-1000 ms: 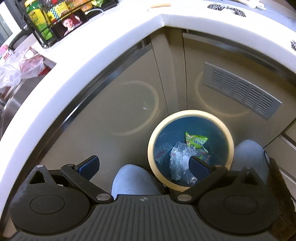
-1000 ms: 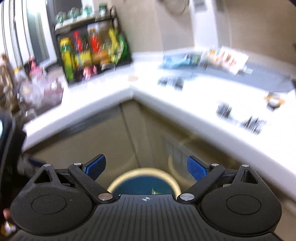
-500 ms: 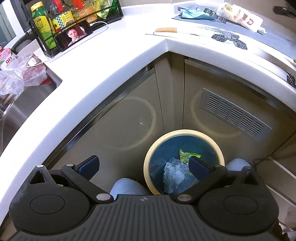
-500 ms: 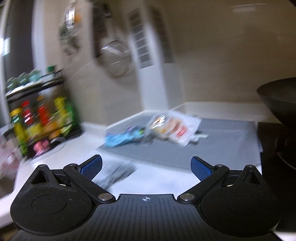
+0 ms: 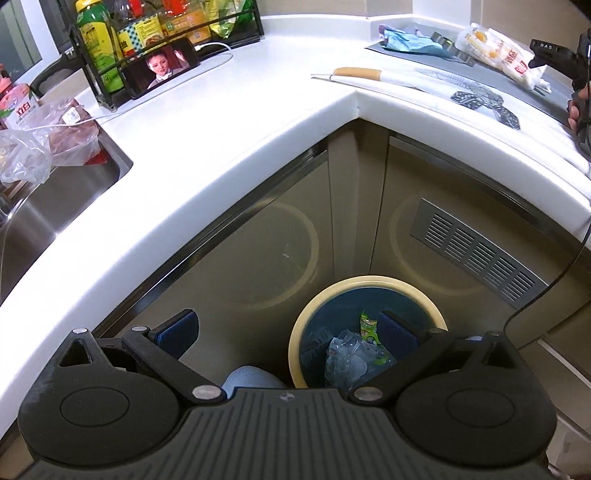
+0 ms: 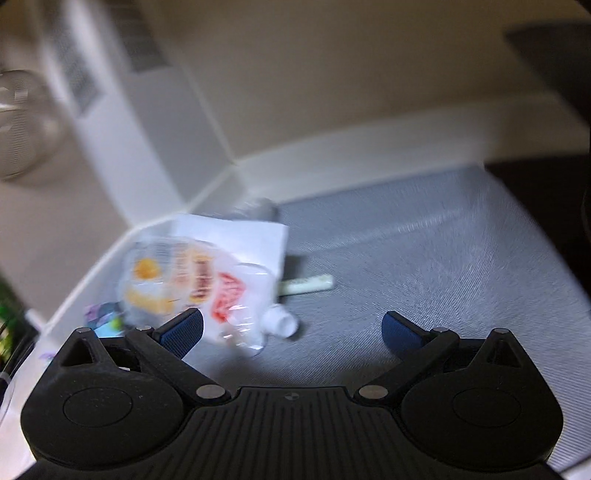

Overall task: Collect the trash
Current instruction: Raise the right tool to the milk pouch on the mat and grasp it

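low in the left wrist frame, the left gripper (image 5: 286, 332) is hanging with its blue-padded fingers spread wide and nothing between them, pointing down at a cream-rimmed bin (image 5: 369, 283) sitting on the floor against the corner cabinets. inside the bin, clear crumpled plastic (image 5: 351, 356) and a green wrapper (image 5: 368, 325) are lying at the bottom. above, a white counter (image 5: 229, 122) is wrapping around the corner; at the upper left a black rack of bottles (image 5: 122, 33) and a phone (image 5: 160, 68) showing a video are standing, and at far left a sink (image 5: 48, 199) is holding bagged items. at the upper right a grey mat (image 5: 524, 83) is carrying a printed snack pouch (image 5: 502, 55) and a blue wrapper (image 5: 410, 41), with the other gripper showing at the frame's right edge. across the lower part of the right wrist frame, which is blurred, the right gripper (image 6: 291, 326) is hovering over the grey mat (image 6: 424, 258) with its fingers wide apart and empty; the printed snack pouch (image 6: 199, 284), with a white spout, is lying just ahead of the left finger, left of centre, on white paper (image 6: 240, 236), and a pale stick (image 6: 306, 284) is lying beside it.
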The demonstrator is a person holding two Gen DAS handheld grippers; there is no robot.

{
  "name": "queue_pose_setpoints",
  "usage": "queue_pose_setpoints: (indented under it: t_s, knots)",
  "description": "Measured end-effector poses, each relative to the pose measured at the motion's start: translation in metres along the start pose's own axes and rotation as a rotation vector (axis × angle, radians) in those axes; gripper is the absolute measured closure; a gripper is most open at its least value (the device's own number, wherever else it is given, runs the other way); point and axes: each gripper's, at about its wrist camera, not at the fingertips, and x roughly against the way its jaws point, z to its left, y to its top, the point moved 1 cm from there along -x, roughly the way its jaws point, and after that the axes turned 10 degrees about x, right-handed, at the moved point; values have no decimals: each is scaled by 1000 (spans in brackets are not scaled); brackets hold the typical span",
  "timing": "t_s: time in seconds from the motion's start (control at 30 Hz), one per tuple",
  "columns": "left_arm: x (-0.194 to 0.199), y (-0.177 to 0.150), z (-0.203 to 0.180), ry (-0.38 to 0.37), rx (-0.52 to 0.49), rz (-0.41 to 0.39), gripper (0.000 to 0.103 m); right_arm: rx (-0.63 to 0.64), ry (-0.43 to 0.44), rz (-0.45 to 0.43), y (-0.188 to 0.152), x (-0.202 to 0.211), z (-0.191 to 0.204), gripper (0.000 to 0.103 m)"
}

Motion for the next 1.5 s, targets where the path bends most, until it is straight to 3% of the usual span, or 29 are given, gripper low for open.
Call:
queue_pose_setpoints:
  t_s: [0.07,0.17,0.23,0.43,0.73,0.87,0.9,0.93,1.0,1.07,1.13,1.27,1.37,1.47,1.5]
  knots:
    - [-3,1,1,-2,1,4,0,34,-5,20,1,-9,6,2]
    - [-7,3,1,-3,-1,13,0,64,5,13,-1,-9,13,34]
    - [-9,2,-1,-5,-2,16,0,64,30,24,-5,-7,15,76]
    - [-6,-2,-7,-3,-24,7,0,47,61,66,-19,26,19,83]
    - [5,-5,-11,-24,-28,-16,0,130,104,55,-64,120,-2,83]
    - [8,-7,-17,-34,-50,-24,0,198,60,34,-78,153,-18,80]
    - [9,-7,-18,-38,-54,-24,0,239,54,19,-80,159,-18,64]
    - [10,-7,-20,-42,-57,-25,0,282,46,-2,-80,164,-18,33]
    - [12,-7,-23,-49,-62,-29,0,367,34,-73,-80,174,-17,5]
    - [15,-9,-26,-51,-70,-40,0,452,45,-130,-77,176,-13,5]
    - [16,-9,-30,-46,-79,-45,0,511,69,-131,-70,164,-4,3]
    - [17,-7,-34,-32,-87,-42,0,554,91,-1,-59,117,12,2]
    - [21,1,-36,-18,-95,-66,0,548,20,126,-53,87,17,5]
    - [24,16,-40,-15,-102,-97,0,482,44,144,-49,76,9,11]
    - [24,23,-42,-18,-105,-104,0,492,33,128,-49,75,8,20]
